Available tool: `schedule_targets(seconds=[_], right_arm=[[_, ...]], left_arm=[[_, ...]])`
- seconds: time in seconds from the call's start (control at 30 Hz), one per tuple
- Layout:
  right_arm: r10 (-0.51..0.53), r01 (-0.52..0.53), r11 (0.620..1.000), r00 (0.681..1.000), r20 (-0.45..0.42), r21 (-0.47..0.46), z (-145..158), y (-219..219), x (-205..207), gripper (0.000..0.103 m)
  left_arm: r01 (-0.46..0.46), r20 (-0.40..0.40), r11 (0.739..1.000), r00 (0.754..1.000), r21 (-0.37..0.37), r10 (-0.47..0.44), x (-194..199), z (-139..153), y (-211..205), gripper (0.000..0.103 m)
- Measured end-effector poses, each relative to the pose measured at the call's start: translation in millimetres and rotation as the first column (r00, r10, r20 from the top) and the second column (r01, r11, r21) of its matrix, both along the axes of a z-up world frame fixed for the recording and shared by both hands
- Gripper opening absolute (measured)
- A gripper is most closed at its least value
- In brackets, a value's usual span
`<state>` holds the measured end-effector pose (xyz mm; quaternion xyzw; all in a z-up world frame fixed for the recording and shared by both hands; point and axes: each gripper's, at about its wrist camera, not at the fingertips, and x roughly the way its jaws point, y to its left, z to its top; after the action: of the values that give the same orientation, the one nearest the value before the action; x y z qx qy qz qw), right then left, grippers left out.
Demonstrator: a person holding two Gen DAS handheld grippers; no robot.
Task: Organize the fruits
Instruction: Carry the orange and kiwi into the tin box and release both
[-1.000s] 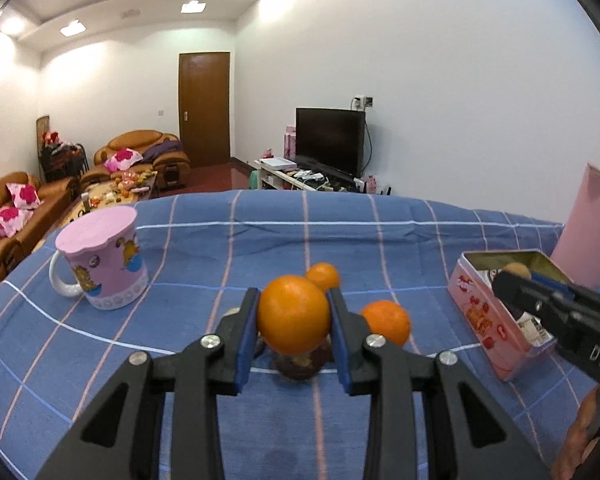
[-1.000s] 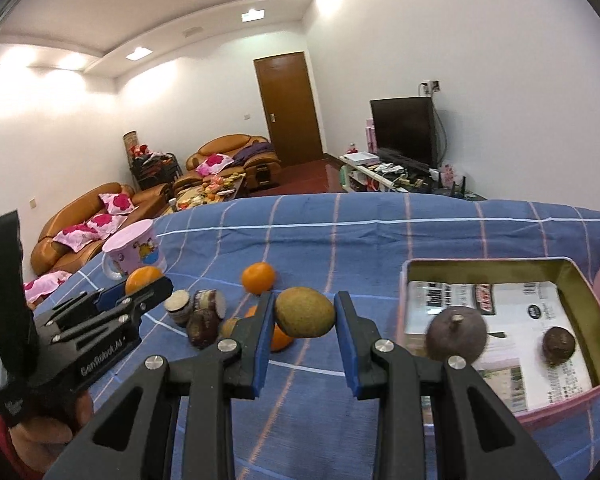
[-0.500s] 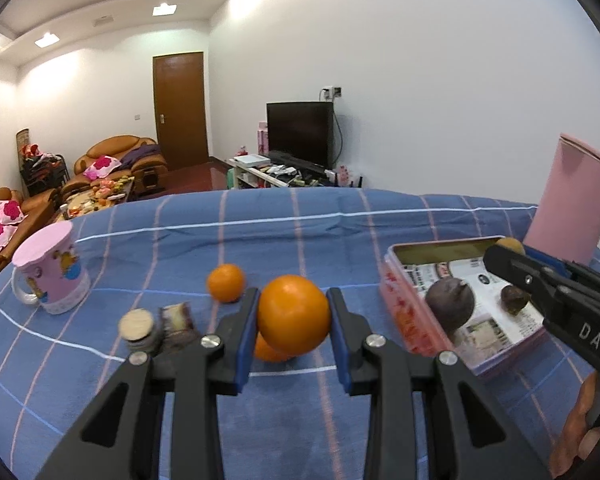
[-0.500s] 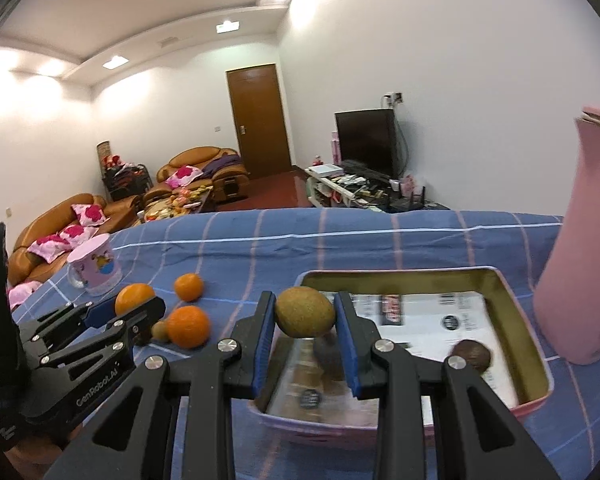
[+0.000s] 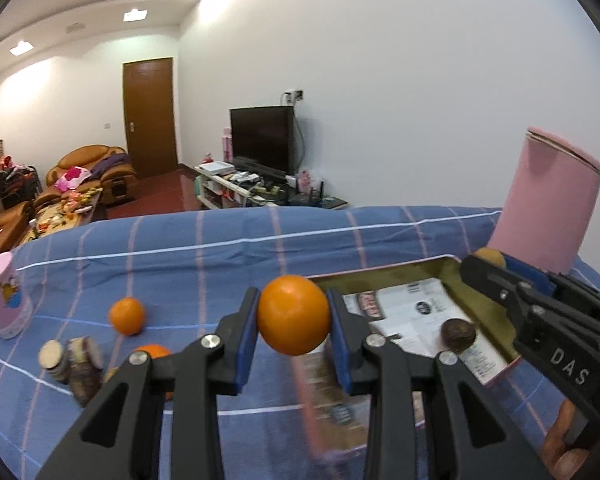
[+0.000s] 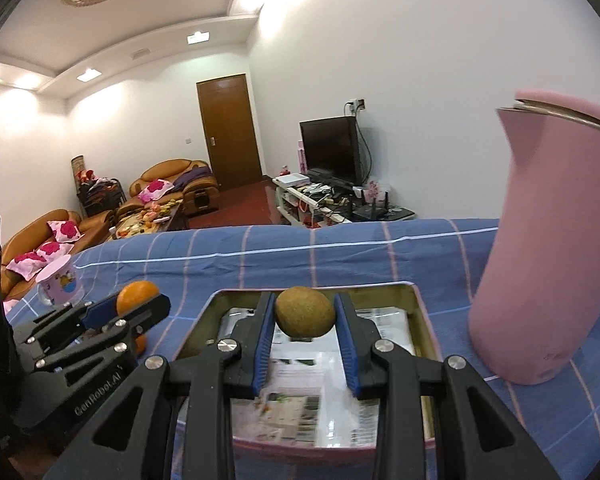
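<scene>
Now left gripper (image 5: 294,322) clamps orange (image 5: 293,314); right gripper (image 6: 304,316) clamps brownish-green fruit (image 6: 305,312) above tin (image 6: 422,312).

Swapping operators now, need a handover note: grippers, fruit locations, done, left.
Left gripper: shut on an orange, at the tin's near left corner.
Right gripper: shut on a brownish-green fruit, over the tin.
Done: one dark round fruit lies in the paper-lined tin.
Left: release both held fruits into the tin, then fetch the two loose oranges and the cut brown pieces on the blue cloth.
Mind the pink jug beside the tin.
</scene>
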<state>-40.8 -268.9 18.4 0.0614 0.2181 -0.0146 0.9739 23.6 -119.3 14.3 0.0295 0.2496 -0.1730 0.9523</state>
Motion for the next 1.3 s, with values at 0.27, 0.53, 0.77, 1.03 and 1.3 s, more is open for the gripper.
schedule_targets(seconds=[0.27,0.53,0.77,1.03,1.3], right_arm=[[-0.058,0.058,0.998,0.998,-0.022,-0.017,-3,-26,7,0.032],[-0.043,0.037,0.997,0.995,-0.088,-0.067,-15,-19,22,0.032],[-0.030,0.021,0.998,0.988,-0.152,-0.061,-27,-15,31,0.032],[-0.018,0.009,0.999,0.984,-0.175,-0.050,-33,-16,34,0.032],[-0.007,0.004,1.000,0.983,-0.186,-0.020,-35,-20,36,0.032]], left_arm=[[0.041,-0.027,0.999,0.999,0.004,-0.041,5,-7,-31,0.035],[0.072,-0.050,0.996,0.996,0.052,-0.070,7,-16,-43,0.035],[0.076,-0.072,0.996,0.995,0.042,-0.073,11,-18,-41,0.035],[0.079,-0.077,0.996,0.994,0.052,-0.075,13,-18,-43,0.035],[0.080,-0.075,0.995,0.994,0.057,-0.076,13,-19,-44,0.035]])
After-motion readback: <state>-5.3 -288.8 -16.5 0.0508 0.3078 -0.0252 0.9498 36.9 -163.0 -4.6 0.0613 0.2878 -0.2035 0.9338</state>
